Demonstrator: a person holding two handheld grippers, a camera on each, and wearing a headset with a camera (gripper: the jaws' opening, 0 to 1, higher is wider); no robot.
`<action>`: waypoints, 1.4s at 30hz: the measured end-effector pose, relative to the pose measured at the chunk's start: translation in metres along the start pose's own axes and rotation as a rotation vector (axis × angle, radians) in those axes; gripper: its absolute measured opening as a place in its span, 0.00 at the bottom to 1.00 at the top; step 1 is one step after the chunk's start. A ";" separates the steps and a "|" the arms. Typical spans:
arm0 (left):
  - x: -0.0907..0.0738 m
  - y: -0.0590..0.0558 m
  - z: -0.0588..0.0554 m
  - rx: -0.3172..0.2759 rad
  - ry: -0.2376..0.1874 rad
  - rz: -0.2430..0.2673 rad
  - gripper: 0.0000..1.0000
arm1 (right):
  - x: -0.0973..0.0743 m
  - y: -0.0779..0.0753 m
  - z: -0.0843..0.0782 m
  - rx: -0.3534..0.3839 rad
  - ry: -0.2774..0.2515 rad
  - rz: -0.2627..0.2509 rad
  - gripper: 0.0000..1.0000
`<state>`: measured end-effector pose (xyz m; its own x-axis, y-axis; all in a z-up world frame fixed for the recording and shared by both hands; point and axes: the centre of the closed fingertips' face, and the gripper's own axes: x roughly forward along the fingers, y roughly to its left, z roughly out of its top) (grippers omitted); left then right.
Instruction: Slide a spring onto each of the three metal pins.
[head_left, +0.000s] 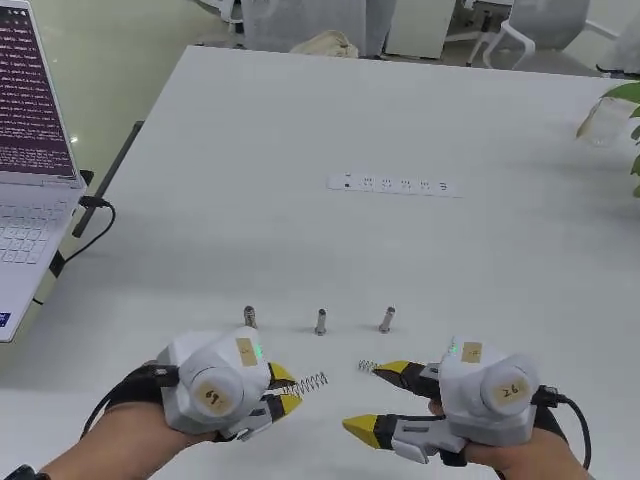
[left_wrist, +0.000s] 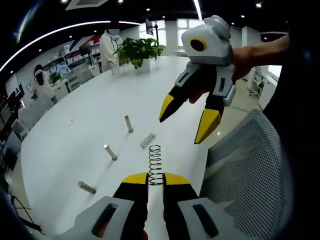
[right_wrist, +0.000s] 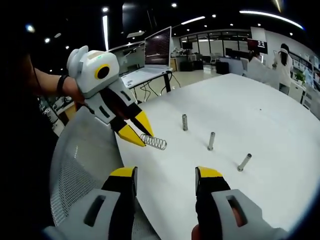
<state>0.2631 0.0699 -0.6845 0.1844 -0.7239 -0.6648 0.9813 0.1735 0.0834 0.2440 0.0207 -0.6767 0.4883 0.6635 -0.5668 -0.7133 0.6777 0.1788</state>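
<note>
Three short metal pins stand in a row on the white table (head_left: 300, 130). The left pin (head_left: 250, 317) carries a spring; the middle pin (head_left: 321, 321) and right pin (head_left: 387, 319) are bare. My left gripper (head_left: 288, 390) is shut on one end of a spring (head_left: 312, 381), which points toward the right gripper. In the left gripper view that held spring (left_wrist: 155, 162) sticks out between the yellow tips. A loose spring (head_left: 367, 366) lies on the table by the upper fingertip of my open right gripper (head_left: 372, 398), whose jaws (right_wrist: 166, 174) stand wide apart.
An open laptop (head_left: 25, 150) with a cable sits at the table's left edge. A white power strip (head_left: 393, 185) lies mid-table beyond the pins. A potted plant (head_left: 625, 120) is at the far right. A mesh chair back (right_wrist: 80, 170) is close below the grippers.
</note>
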 end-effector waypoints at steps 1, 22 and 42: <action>0.001 -0.002 0.001 0.009 0.001 -0.008 0.03 | 0.001 0.000 0.001 -0.002 -0.001 0.004 0.43; 0.006 -0.029 0.015 0.134 0.006 -0.091 0.03 | 0.014 0.026 0.003 -0.037 0.016 0.151 0.21; 0.011 -0.033 0.011 0.185 0.033 -0.104 0.03 | 0.008 0.026 0.002 -0.036 0.017 0.165 0.13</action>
<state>0.2329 0.0493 -0.6864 0.0823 -0.7090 -0.7004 0.9889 -0.0290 0.1455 0.2302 0.0442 -0.6744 0.3547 0.7593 -0.5456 -0.8007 0.5480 0.2420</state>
